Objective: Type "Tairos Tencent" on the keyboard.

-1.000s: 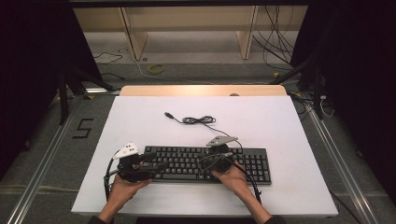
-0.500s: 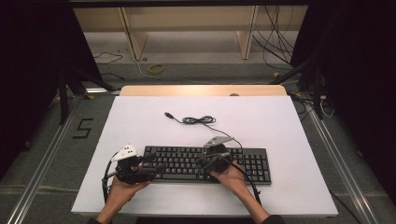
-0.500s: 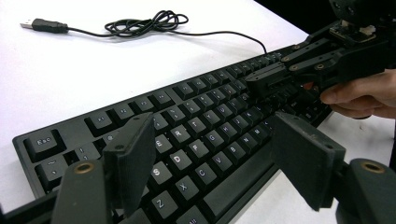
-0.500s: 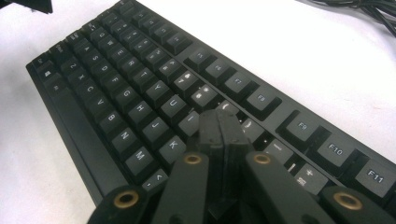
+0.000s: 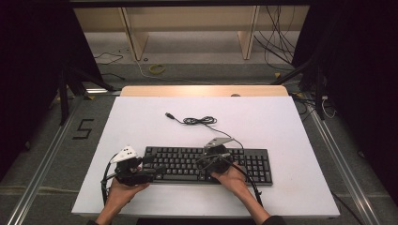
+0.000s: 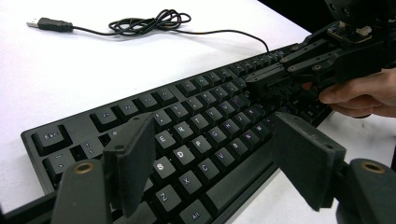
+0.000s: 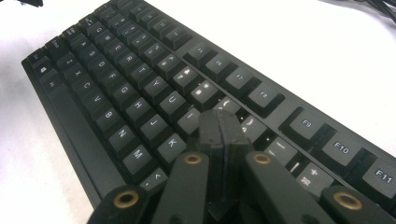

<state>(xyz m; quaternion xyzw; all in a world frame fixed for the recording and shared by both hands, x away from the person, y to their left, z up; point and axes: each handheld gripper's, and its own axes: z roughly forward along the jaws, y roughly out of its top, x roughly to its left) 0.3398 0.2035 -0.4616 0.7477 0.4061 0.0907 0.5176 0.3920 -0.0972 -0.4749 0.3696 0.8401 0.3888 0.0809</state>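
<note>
A black keyboard [image 5: 256, 164] lies across the near half of the white table [image 5: 281, 126]. Its thin cable [image 5: 199, 121] curls behind it and ends in a loose USB plug [image 5: 170, 115]. My left gripper [image 5: 157, 169] hovers low at the keyboard's left end, pointing right. In the left gripper view this gripper [image 6: 217, 163] stands open above the letter keys [image 6: 187, 88], with nothing between the jaws. My right gripper [image 5: 202, 161] reaches left over the keyboard's middle. Its tips [image 7: 222, 126] are shut together just above the keys near K. I cannot tell whether they touch a key.
A wooden strip [image 5: 202, 90] runs along the table's far edge, with shelf legs and loose cables on the floor beyond. The person's right hand [image 6: 359, 95] holds the right gripper [image 6: 266, 84] over the keyboard's right part. Bare table surface lies behind and beside the keyboard.
</note>
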